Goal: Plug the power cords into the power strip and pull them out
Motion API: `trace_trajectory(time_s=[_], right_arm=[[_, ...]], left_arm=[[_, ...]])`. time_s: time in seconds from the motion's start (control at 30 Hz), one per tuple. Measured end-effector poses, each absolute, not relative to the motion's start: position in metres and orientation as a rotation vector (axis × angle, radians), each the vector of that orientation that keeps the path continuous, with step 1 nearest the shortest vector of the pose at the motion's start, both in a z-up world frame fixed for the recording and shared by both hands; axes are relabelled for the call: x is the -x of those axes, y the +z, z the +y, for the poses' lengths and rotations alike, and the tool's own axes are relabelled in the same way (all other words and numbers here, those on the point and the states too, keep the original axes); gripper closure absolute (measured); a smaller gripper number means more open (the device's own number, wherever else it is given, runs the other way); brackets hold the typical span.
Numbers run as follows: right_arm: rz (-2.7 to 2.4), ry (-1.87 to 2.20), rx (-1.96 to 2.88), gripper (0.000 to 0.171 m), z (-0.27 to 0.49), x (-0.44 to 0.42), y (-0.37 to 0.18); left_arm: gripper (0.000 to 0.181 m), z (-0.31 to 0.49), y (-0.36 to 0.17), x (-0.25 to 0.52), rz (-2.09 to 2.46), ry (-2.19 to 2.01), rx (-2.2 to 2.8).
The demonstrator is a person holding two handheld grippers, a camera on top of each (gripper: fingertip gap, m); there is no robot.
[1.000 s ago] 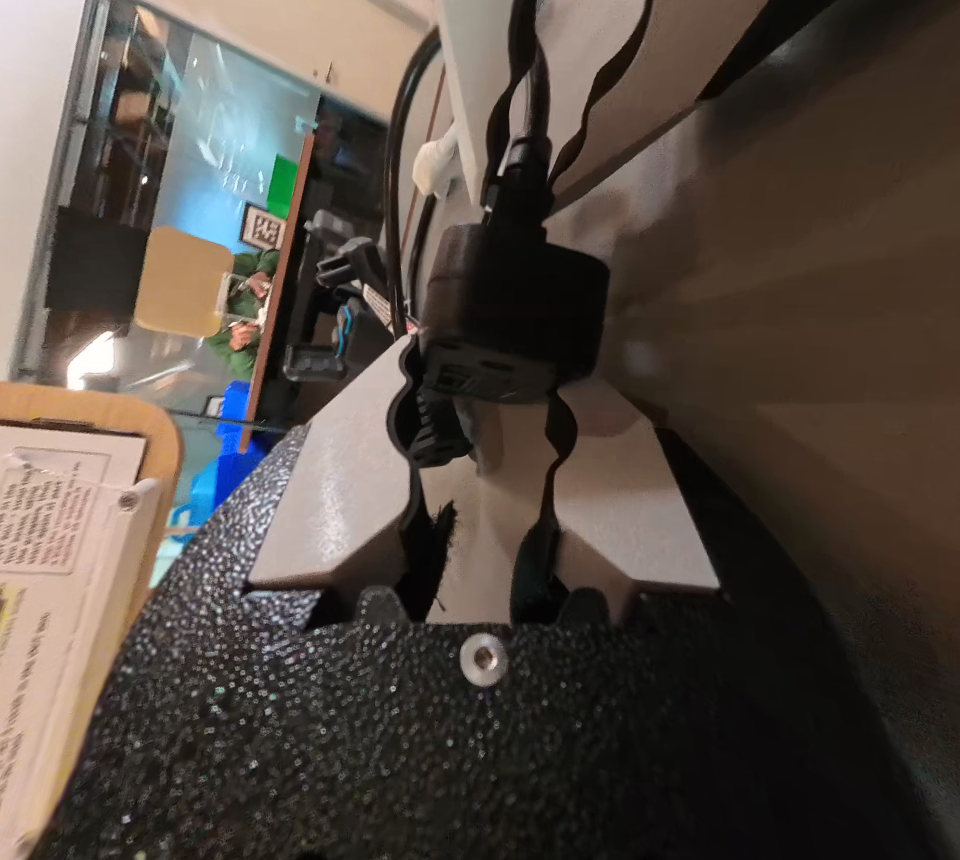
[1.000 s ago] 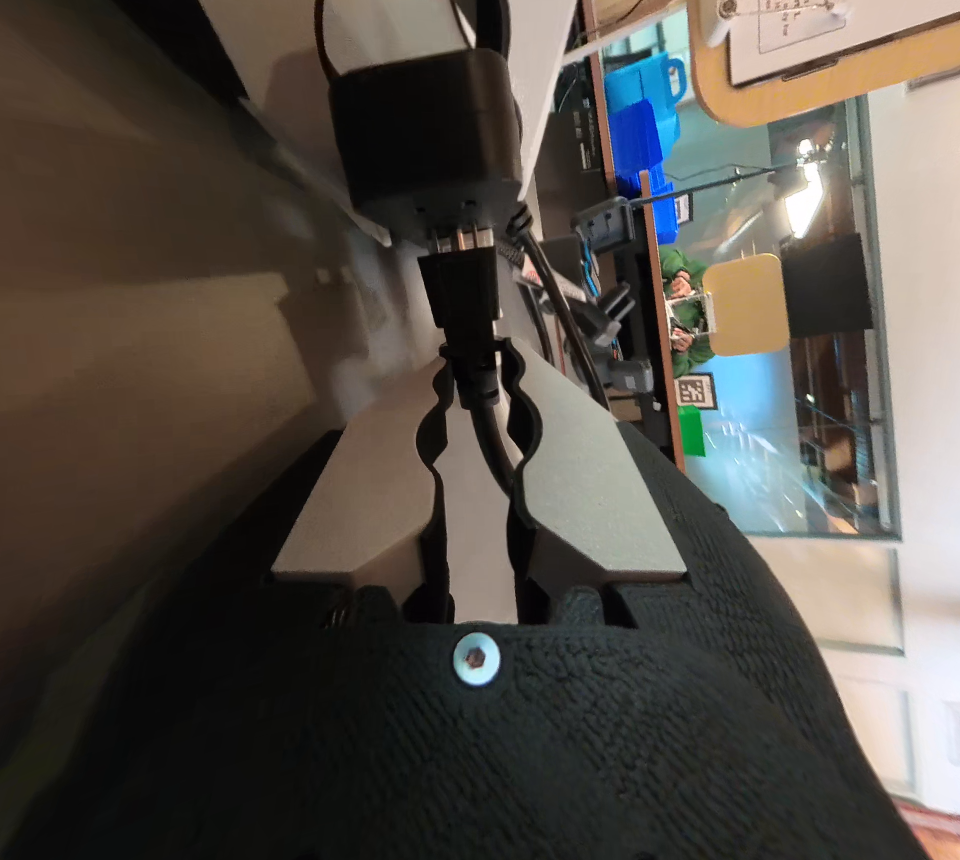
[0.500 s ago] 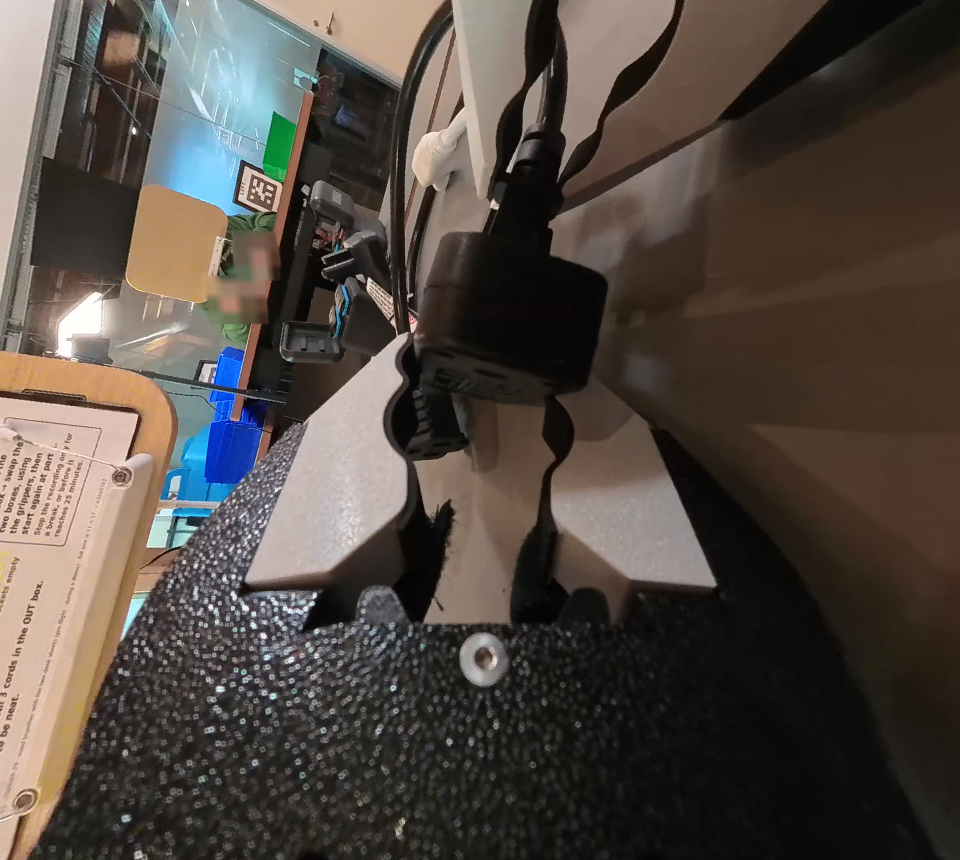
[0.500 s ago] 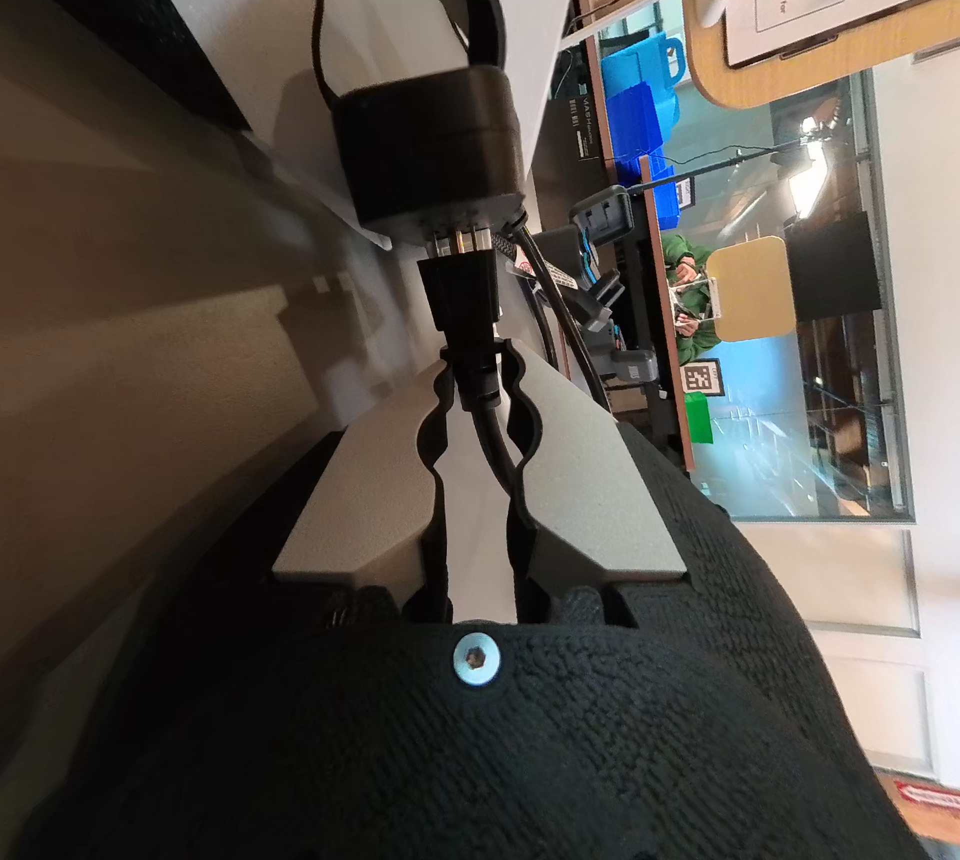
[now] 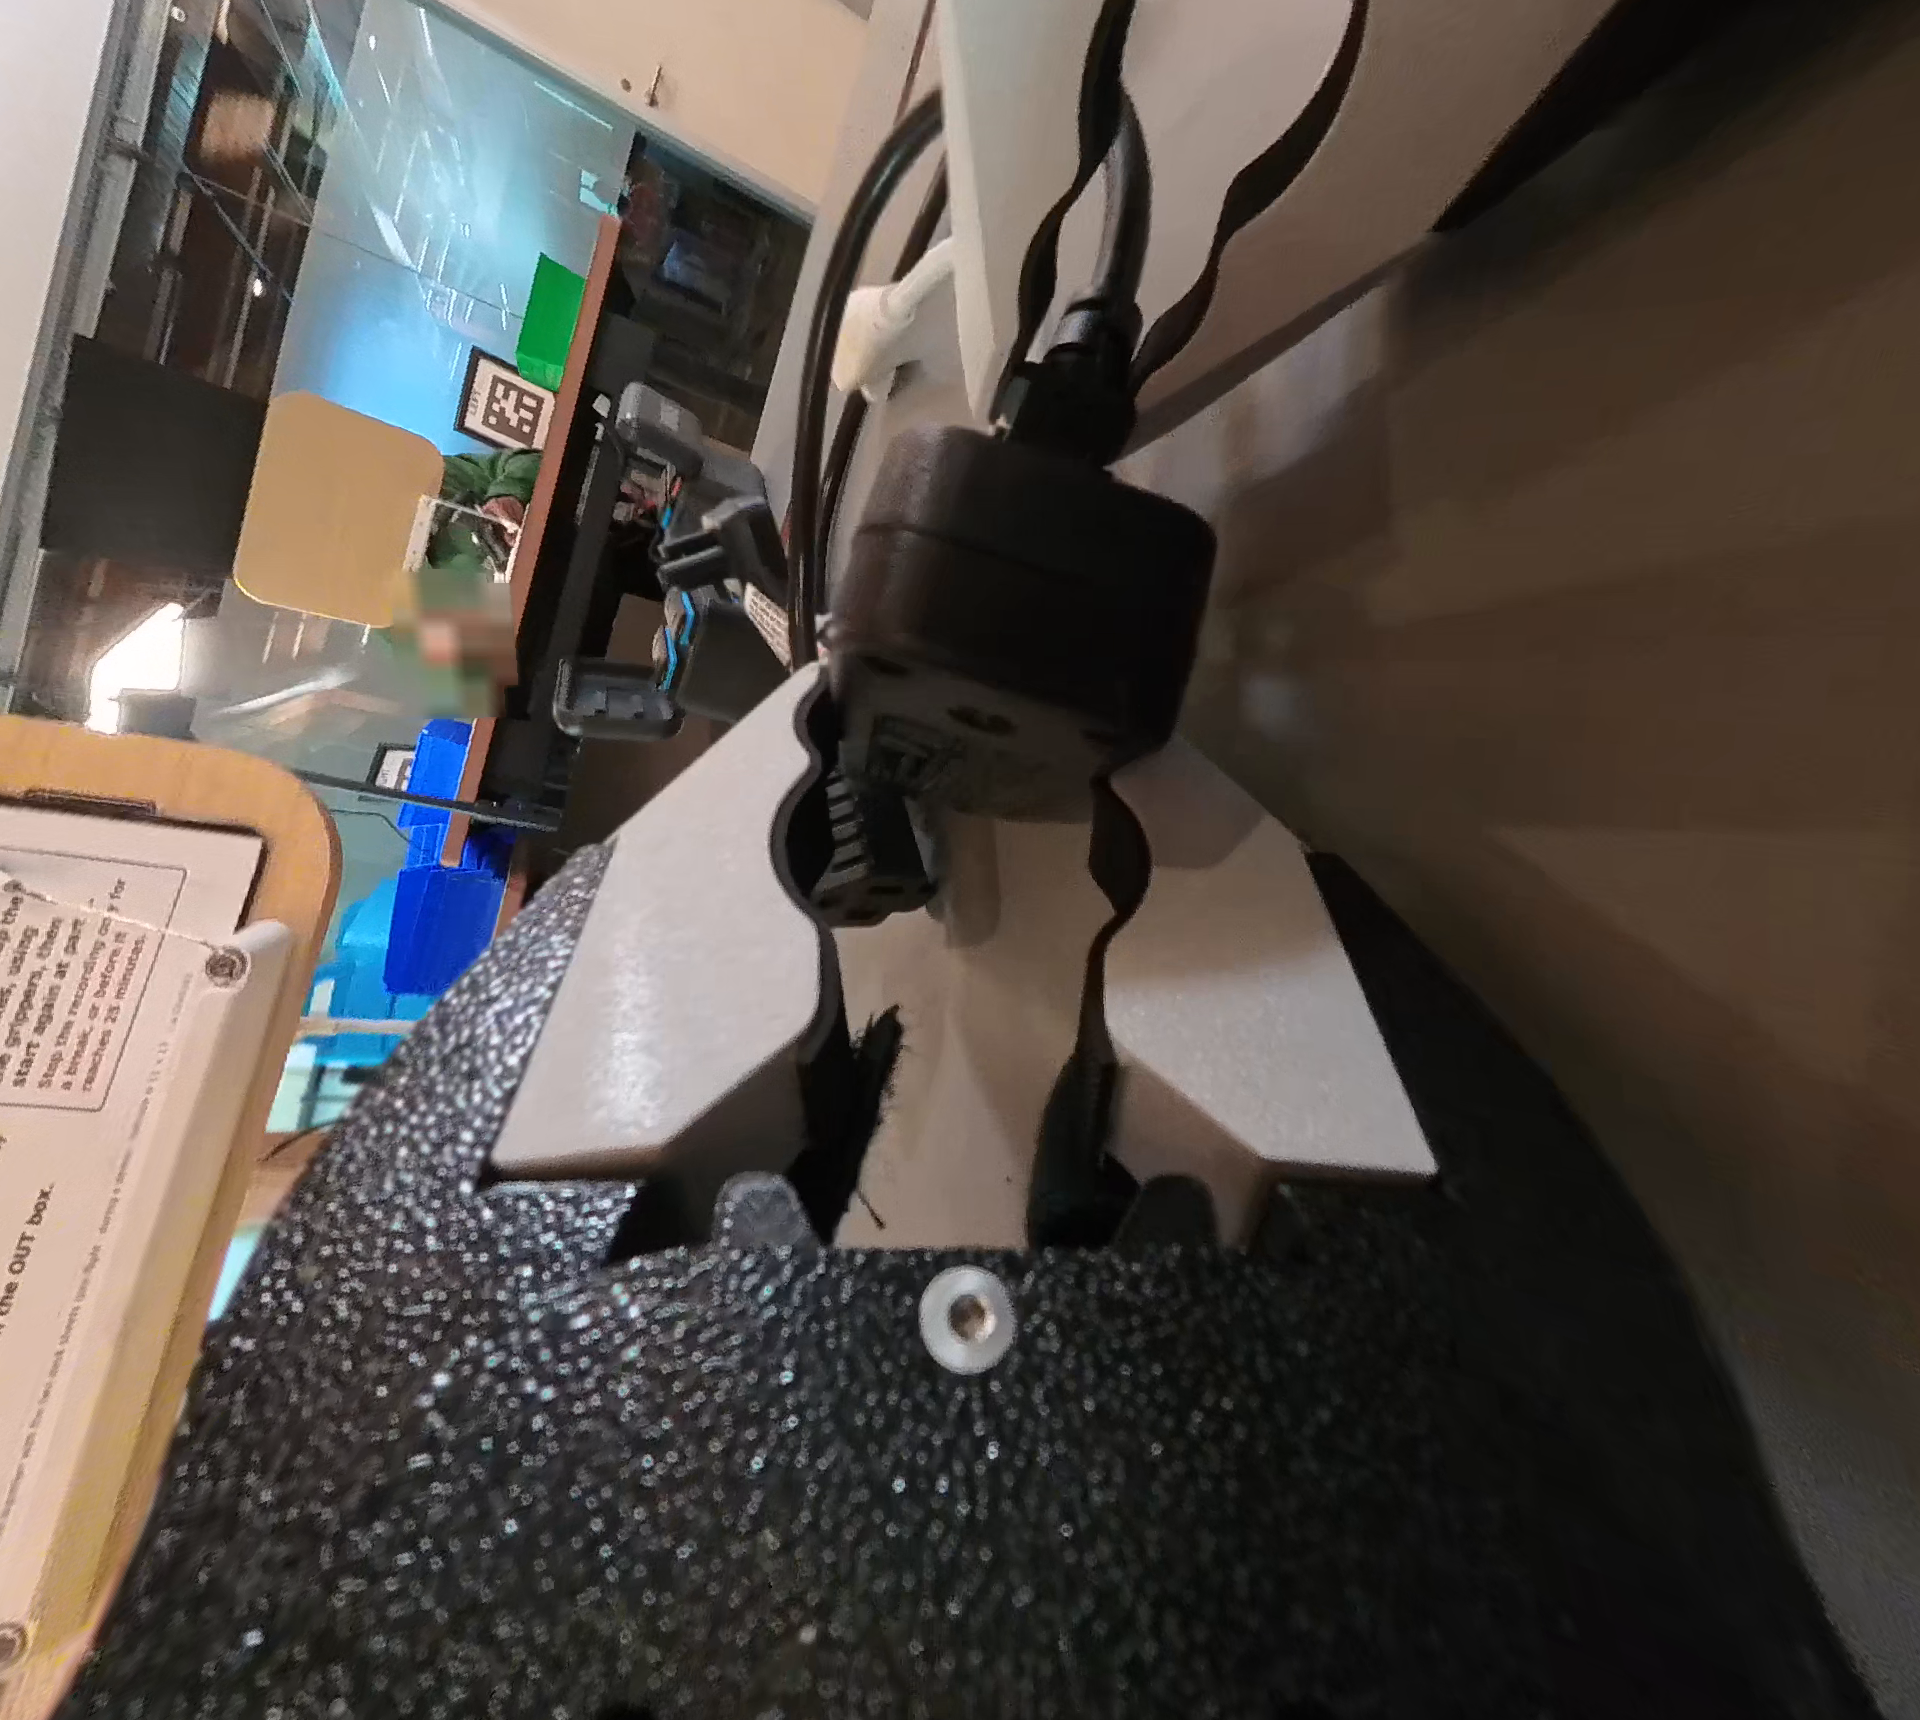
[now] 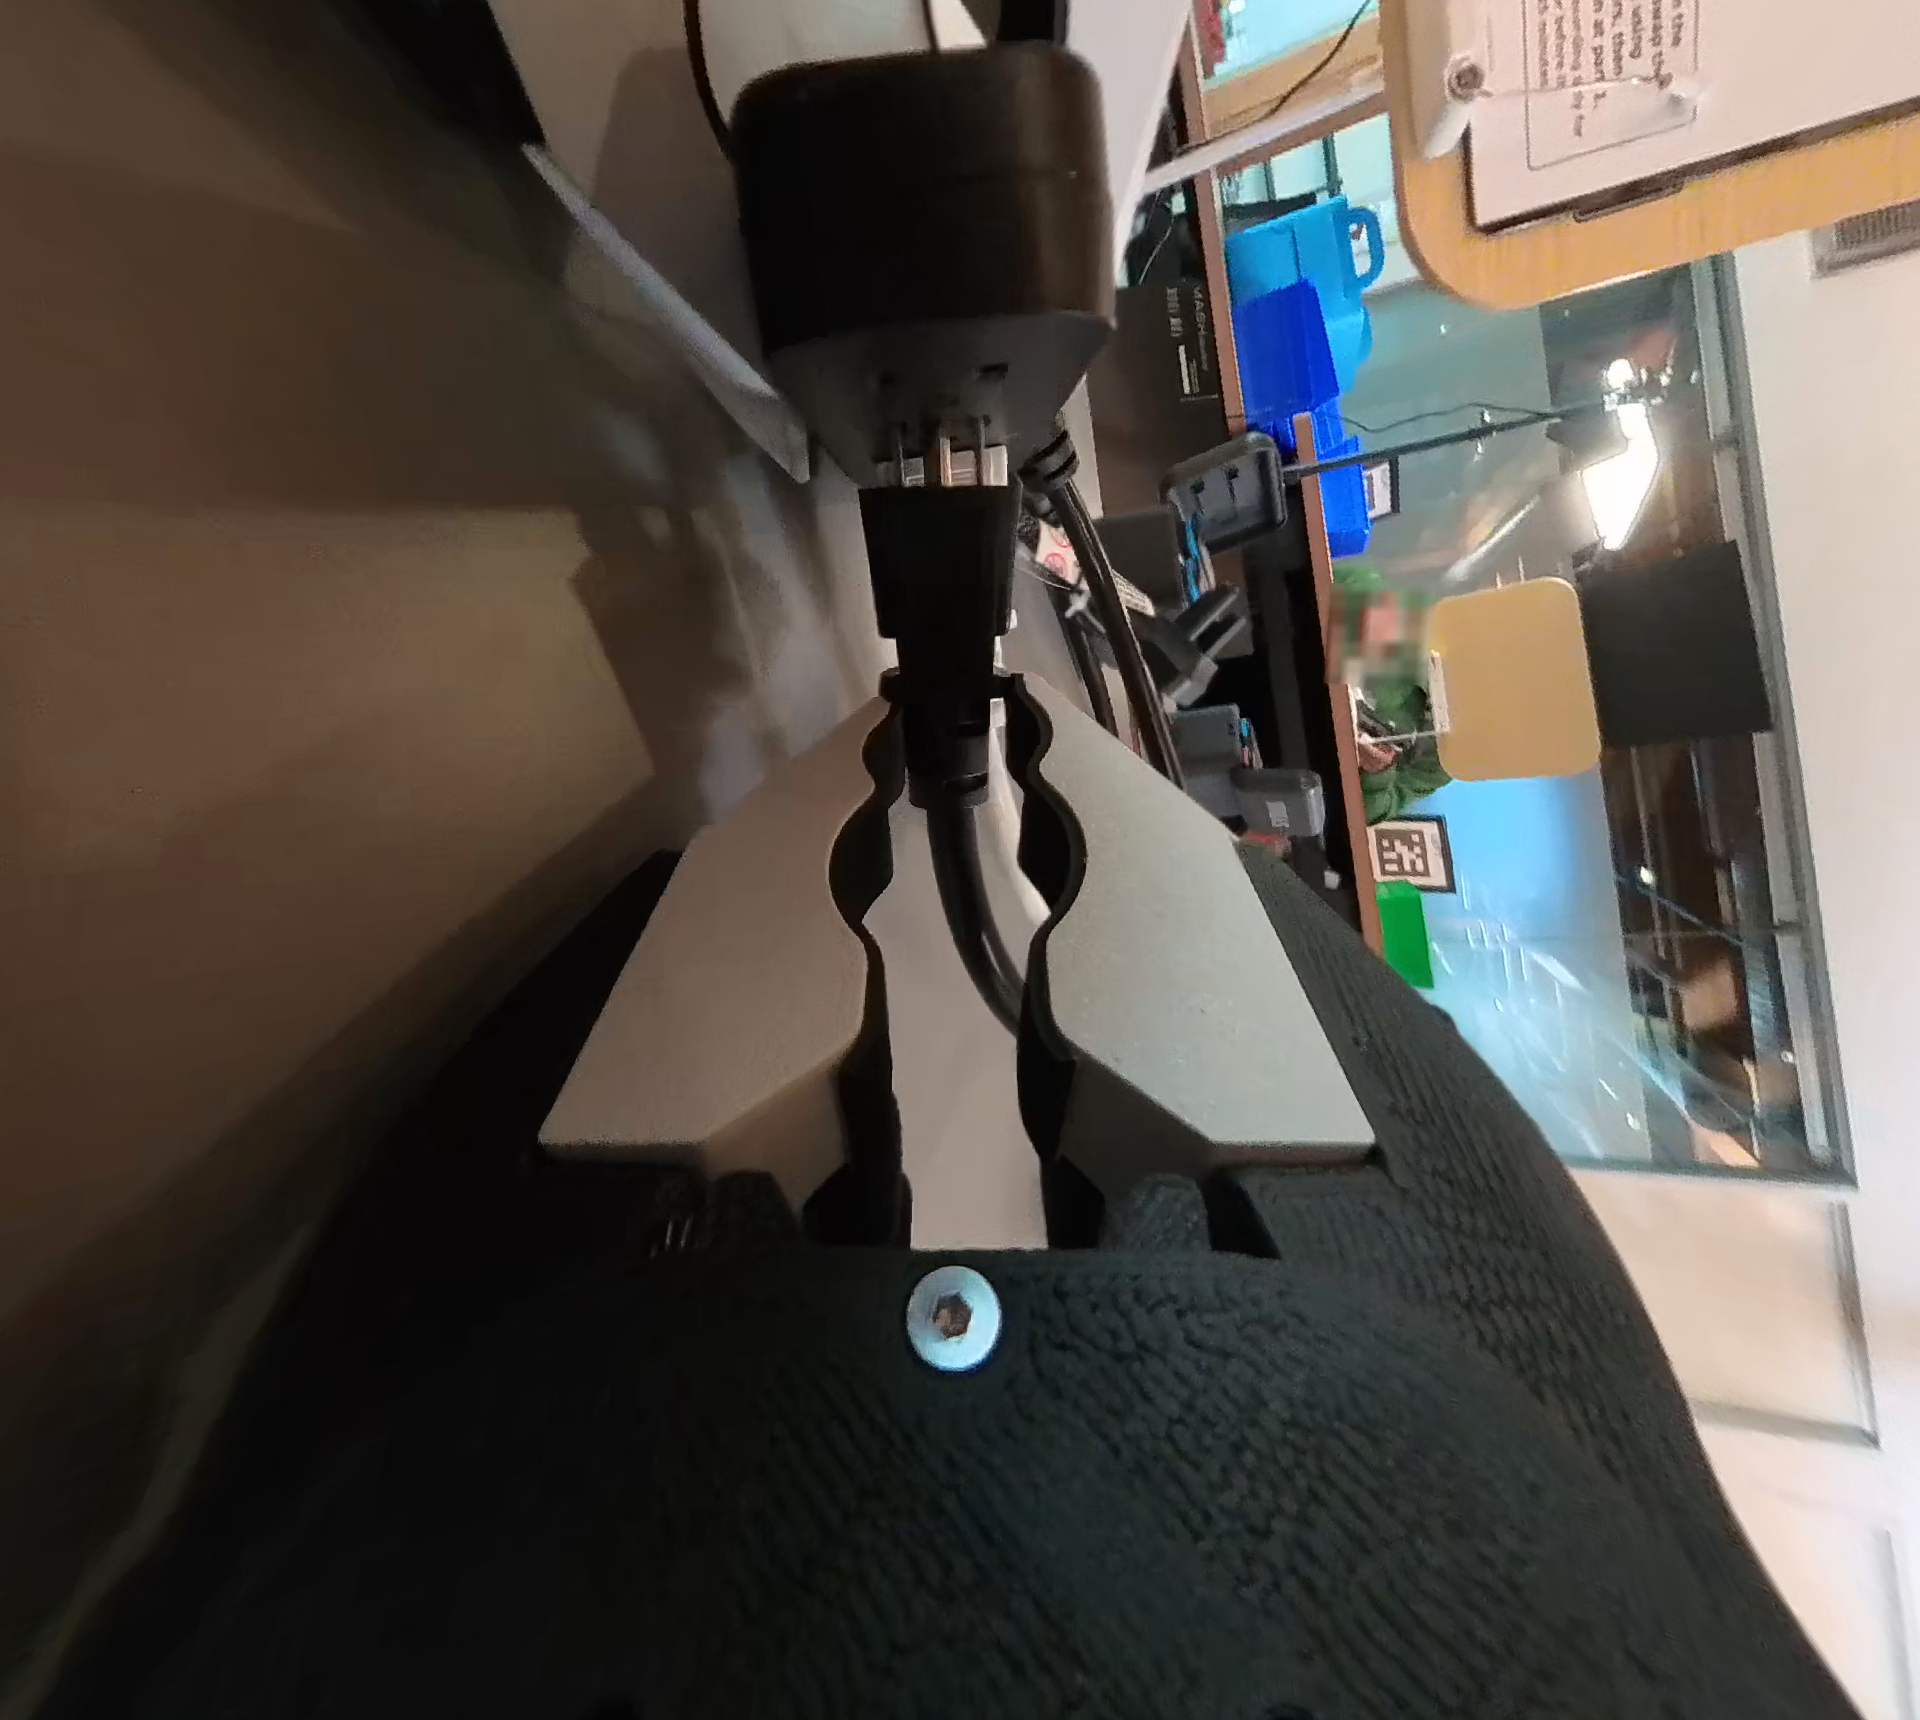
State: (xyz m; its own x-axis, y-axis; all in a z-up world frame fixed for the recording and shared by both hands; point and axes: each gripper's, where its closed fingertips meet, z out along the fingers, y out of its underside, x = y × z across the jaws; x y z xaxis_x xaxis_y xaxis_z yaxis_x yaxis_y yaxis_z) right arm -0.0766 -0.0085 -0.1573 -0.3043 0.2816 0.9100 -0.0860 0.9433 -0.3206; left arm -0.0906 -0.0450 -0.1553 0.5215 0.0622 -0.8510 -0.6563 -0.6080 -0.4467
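My left gripper (image 5: 966, 777) is shut on the round black power strip block (image 5: 1023, 631), which sits between its fingertips. My right gripper (image 6: 951, 714) is shut on the ribbed neck of a black power cord plug (image 6: 940, 569). The plug sits in the block (image 6: 920, 216), with a short stretch of bare metal prongs (image 6: 940, 460) showing between them. The cord (image 6: 966, 891) runs back between my right fingers. In the left wrist view the right gripper's pale fingers (image 5: 1247, 60) and the plug (image 5: 1070, 382) show behind the block. The socket face is hidden there.
A brown table surface (image 5: 1558, 735) lies close alongside both grippers. A wooden board with a paper sheet (image 5: 125, 1047) stands nearby and also shows in the right wrist view (image 6: 1662, 8). Loose black cords (image 5: 821, 423), a white cable (image 5: 883, 320) and blue bins (image 6: 1299, 320) lie beyond.
The stretch of bare prongs between plug and block has grown a little. Both views have shifted slightly against the background. Both grips are unchanged.
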Motion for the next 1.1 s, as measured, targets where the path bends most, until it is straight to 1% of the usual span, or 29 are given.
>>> trace_trajectory(time_s=[0.1,0.17,0.3,0.33,0.43,0.47,0.57,0.7,0.83,1.1], right_arm=[[-1.846,0.347,0.118,0.153,-0.006,0.076,-0.159],[-1.848,0.360,0.109,0.152,-0.004,0.076,-0.159],[-1.830,0.312,0.029,0.152,-0.006,0.076,-0.159],[-1.828,0.308,0.016,0.151,-0.007,0.076,-0.160],[-1.824,0.304,-0.029,0.151,-0.011,0.075,-0.160],[-1.819,0.300,-0.049,0.151,-0.013,0.074,-0.160],[-1.819,0.320,-0.087,0.151,-0.019,0.070,-0.160],[-1.853,0.441,0.007,0.153,-0.026,0.064,-0.157],[-1.859,0.428,0.035,0.153,-0.026,0.062,-0.157],[-1.885,0.419,0.105,0.154,-0.018,0.068,-0.161]], left_arm=[[0.133,-0.050,-0.151,0.084,0.529,1.096,1.911],[0.113,-0.058,-0.147,0.079,0.585,1.056,1.869],[0.099,-0.060,-0.143,0.068,0.718,1.062,1.813],[0.098,-0.057,-0.145,0.068,0.740,1.083,1.823],[0.102,-0.049,-0.145,0.064,0.821,1.144,1.806],[0.106,-0.047,-0.147,0.063,0.850,1.148,1.811],[0.136,-0.046,-0.145,0.067,0.880,1.217,1.811],[0.136,-0.051,-0.145,0.070,0.791,1.133,1.884],[0.136,-0.051,-0.148,0.069,0.753,1.124,1.887],[0.133,-0.042,-0.149,0.062,0.637,0.968,1.885]])
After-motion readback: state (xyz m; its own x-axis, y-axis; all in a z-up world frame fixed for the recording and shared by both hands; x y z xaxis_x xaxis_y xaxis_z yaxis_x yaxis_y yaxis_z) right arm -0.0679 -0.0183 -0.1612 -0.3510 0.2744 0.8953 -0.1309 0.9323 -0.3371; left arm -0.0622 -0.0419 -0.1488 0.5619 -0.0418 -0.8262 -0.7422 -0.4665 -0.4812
